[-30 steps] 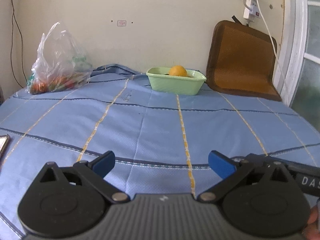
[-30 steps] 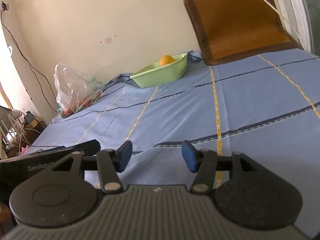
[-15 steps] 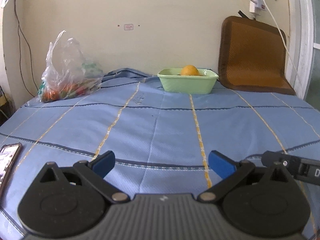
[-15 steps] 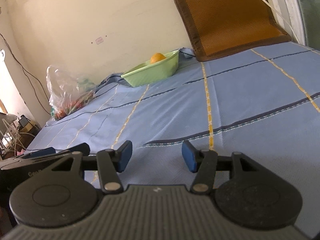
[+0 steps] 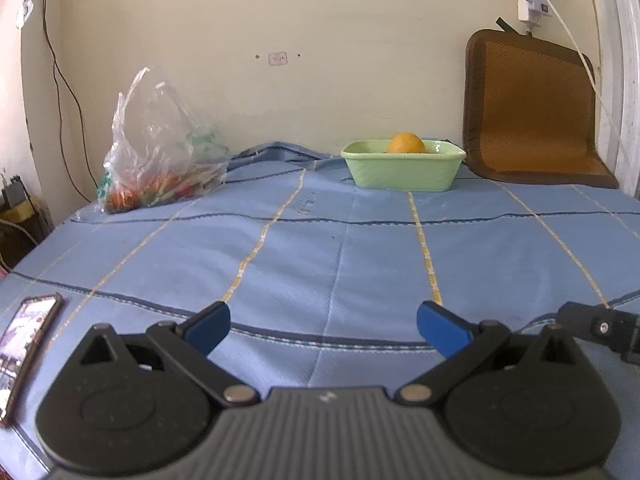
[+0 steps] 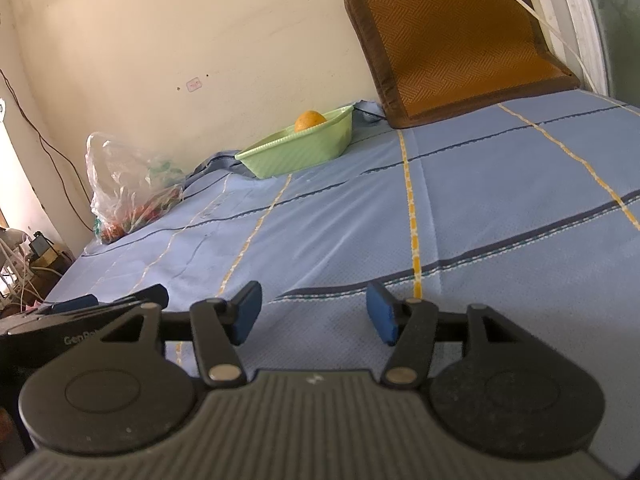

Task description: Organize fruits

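A: Where's the fruit?
B: An orange [image 5: 405, 143] sits in the green tub [image 5: 402, 170] at the bed's far edge, a produce bag [image 5: 160, 160] toward the far left corner.
A: The tongs?
B: The left gripper [image 5: 323, 330] gapes empty; the right gripper [image 6: 313, 312] is opening, nothing between its jaws, both low over the blue bedsheet [image 5: 340, 248]

We see a light blue cloth-covered surface [image 5: 320, 248] crossed by dark blue and yellow stripes in a grid. A pale green rectangular plastic basin [image 5: 402, 170] holds a round orange fruit [image 5: 405, 143]. A clear plastic bag [image 5: 160, 148] shows red and green contents.
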A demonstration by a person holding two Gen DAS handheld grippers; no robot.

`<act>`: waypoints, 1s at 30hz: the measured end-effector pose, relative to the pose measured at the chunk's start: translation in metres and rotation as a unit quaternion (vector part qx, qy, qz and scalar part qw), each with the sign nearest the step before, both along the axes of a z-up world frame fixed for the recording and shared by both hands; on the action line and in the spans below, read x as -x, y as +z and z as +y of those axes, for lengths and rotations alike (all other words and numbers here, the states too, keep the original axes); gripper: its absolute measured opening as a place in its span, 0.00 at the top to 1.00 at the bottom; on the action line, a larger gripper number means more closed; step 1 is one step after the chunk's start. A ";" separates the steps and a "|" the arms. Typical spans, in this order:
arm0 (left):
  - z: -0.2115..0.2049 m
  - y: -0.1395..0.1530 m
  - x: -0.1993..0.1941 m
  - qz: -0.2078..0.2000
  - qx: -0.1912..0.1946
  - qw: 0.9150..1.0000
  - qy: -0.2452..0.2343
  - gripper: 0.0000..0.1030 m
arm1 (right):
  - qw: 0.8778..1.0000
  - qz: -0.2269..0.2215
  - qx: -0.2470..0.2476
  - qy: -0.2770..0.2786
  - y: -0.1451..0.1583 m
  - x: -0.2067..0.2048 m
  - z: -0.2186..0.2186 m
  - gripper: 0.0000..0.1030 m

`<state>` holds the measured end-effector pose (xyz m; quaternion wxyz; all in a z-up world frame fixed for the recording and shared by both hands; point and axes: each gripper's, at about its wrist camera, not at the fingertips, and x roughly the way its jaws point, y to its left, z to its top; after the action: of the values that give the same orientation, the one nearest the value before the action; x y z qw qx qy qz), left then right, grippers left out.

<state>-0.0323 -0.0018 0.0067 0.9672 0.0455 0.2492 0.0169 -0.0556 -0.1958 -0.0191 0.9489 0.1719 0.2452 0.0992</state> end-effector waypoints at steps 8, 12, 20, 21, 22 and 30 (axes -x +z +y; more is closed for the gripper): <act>-0.004 0.000 -0.002 -0.019 -0.023 1.000 0.005 0.00 | 1.000 -0.004 0.007 -0.008 -0.001 0.000 0.007 0.39; -0.003 -0.003 -0.004 -0.014 -0.023 1.000 0.010 0.00 | 1.000 -0.007 0.011 -0.012 -0.002 0.003 0.011 0.39; -0.001 -0.005 -0.007 -0.008 -0.024 1.000 0.017 0.00 | 1.000 -0.008 0.013 -0.013 -0.001 0.003 0.013 0.37; -0.001 -0.005 -0.007 -0.006 -0.023 1.000 0.018 0.00 | 1.000 -0.008 0.013 -0.013 -0.001 0.002 0.012 0.37; -0.001 -0.006 -0.008 -0.002 -0.023 1.000 0.018 0.00 | 1.000 -0.008 0.014 -0.013 -0.001 0.002 0.012 0.37; 0.001 -0.009 -0.012 0.012 -0.018 1.000 0.017 0.00 | 1.000 -0.009 0.016 -0.014 0.000 0.001 0.013 0.36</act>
<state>-0.0207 -0.0007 -0.0025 0.9627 0.0587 0.2616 0.0370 -0.0564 -0.1828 -0.0191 0.9550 0.1593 0.2359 0.0840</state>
